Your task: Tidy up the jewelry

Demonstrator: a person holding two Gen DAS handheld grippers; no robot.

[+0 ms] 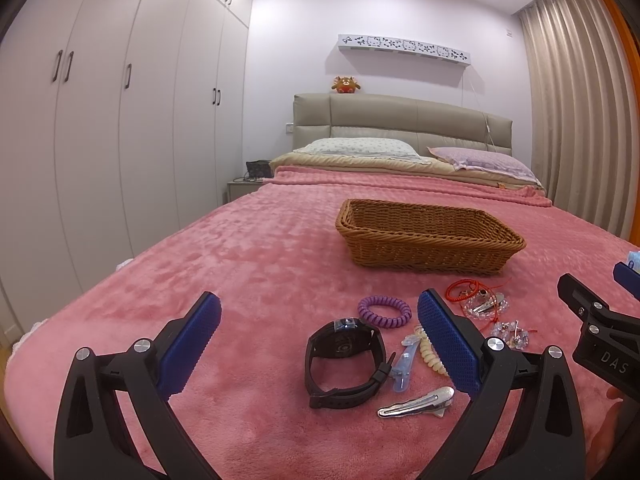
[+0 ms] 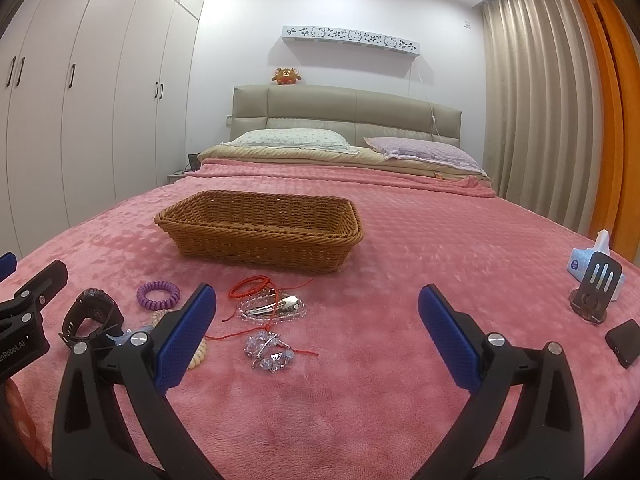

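A pink blanket (image 1: 240, 264) covers the bed, with a wicker basket (image 1: 430, 236) mid-bed. Toward the foot edge lie a black watch (image 1: 344, 360), purple coil hair tie (image 1: 384, 310), silver clip (image 1: 416, 402) and bead bracelets (image 2: 272, 308). The left gripper (image 1: 318, 344) and right gripper (image 2: 318, 340) are both spread wide, holding nothing.

You are seeing one wicker basket (image 1: 430, 236), one black watch (image 1: 344, 360), two coil hair ties (image 1: 384, 311), two metal clips (image 1: 416, 402), two bead bracelets (image 2: 272, 310).
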